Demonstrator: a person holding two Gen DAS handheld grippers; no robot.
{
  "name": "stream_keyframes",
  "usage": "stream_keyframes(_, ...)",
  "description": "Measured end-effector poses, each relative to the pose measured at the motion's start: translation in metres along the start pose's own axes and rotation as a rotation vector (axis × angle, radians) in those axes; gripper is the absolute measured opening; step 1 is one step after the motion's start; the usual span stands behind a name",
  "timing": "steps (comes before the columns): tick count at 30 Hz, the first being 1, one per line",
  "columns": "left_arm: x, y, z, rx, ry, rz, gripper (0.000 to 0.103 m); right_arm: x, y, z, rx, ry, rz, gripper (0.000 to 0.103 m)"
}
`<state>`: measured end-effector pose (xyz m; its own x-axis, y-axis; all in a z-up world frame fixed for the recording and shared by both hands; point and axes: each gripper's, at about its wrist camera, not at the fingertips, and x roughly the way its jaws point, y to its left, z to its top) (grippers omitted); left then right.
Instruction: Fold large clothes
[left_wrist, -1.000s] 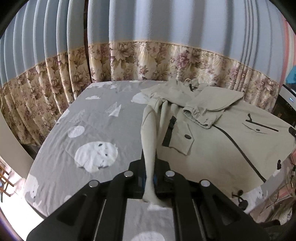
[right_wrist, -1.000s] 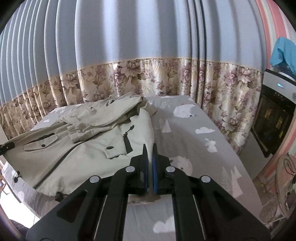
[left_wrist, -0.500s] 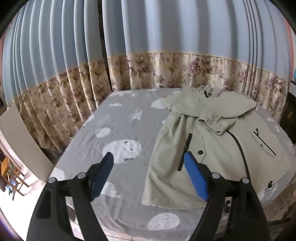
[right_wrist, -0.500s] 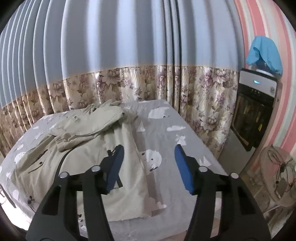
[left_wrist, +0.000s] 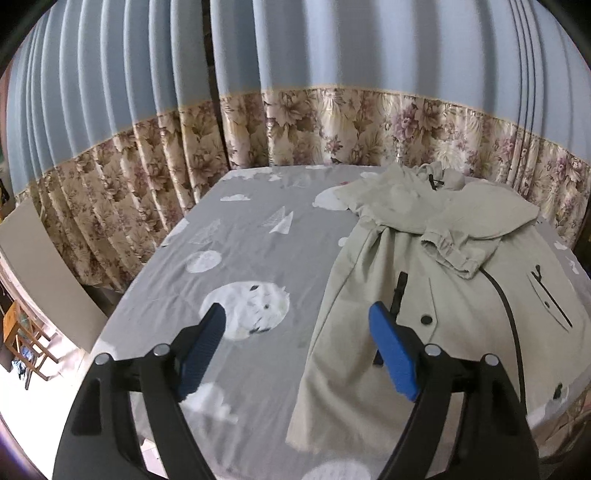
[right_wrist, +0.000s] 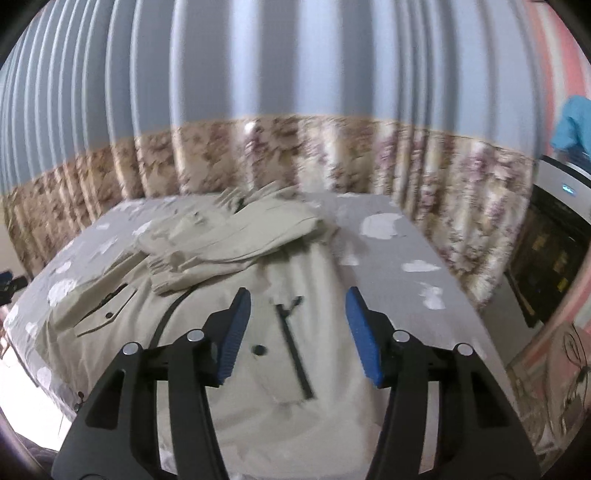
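Observation:
A large beige jacket (left_wrist: 443, 295) with black zips and snaps lies spread on a grey patterned bed (left_wrist: 240, 251), its sleeves folded across the chest. My left gripper (left_wrist: 295, 343) is open and empty, raised above the bed beside the jacket's left hem edge. In the right wrist view the jacket (right_wrist: 258, 332) lies below my right gripper (right_wrist: 295, 328), which is open and empty above the jacket's pocket zip (right_wrist: 291, 347). That view is motion-blurred.
Blue curtains with a floral band (left_wrist: 332, 125) hang behind the bed. A pale board (left_wrist: 40, 273) and wooden furniture (left_wrist: 22, 343) stand at the left. A dark cabinet (right_wrist: 546, 266) with a white appliance stands to the right of the bed.
Both grippers were shut on the jacket's hem a second ago. They opened, let it drop flat, and rose; the right one has since swung left over the jacket.

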<state>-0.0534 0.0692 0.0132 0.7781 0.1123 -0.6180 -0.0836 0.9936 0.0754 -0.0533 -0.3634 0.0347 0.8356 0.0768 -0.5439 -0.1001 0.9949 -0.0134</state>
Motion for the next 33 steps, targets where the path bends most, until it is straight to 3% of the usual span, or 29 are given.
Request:
stream_keyframes(10, 0.071, -0.039, 0.051, 0.080, -0.001, -0.081, 0.081, 0.115, 0.108, 0.026, -0.193, 0.120, 0.240, 0.064)
stream_keyframes(19, 0.108, -0.051, 0.062, 0.085, 0.035, -0.123, 0.081, 0.185, 0.159, 0.014, -0.216, 0.245, 0.306, 0.065)
stream_keyframes(21, 0.116, -0.052, 0.060, 0.080, 0.049, -0.126, 0.081, 0.197, 0.163, 0.010, -0.246, 0.282, 0.276, 0.058)
stream_keyframes(22, 0.119, -0.052, 0.059, 0.080, 0.054, -0.129, 0.081, 0.205, 0.166, 0.007, -0.266, 0.312, 0.267, 0.041)
stream_keyframes(26, 0.127, -0.050, 0.055, 0.070, 0.073, -0.126, 0.081, 0.201, 0.149, 0.015, -0.229, 0.285, 0.249, 0.033)
stream_keyframes(29, 0.128, -0.047, 0.057, 0.060, 0.072, -0.124, 0.081, 0.181, 0.107, 0.036, -0.148, 0.197, 0.185, 0.030)
stream_keyframes(33, 0.125, -0.045, 0.061, 0.059, 0.058, -0.117, 0.081, 0.144, 0.026, 0.064, -0.050, 0.069, -0.028, 0.025)
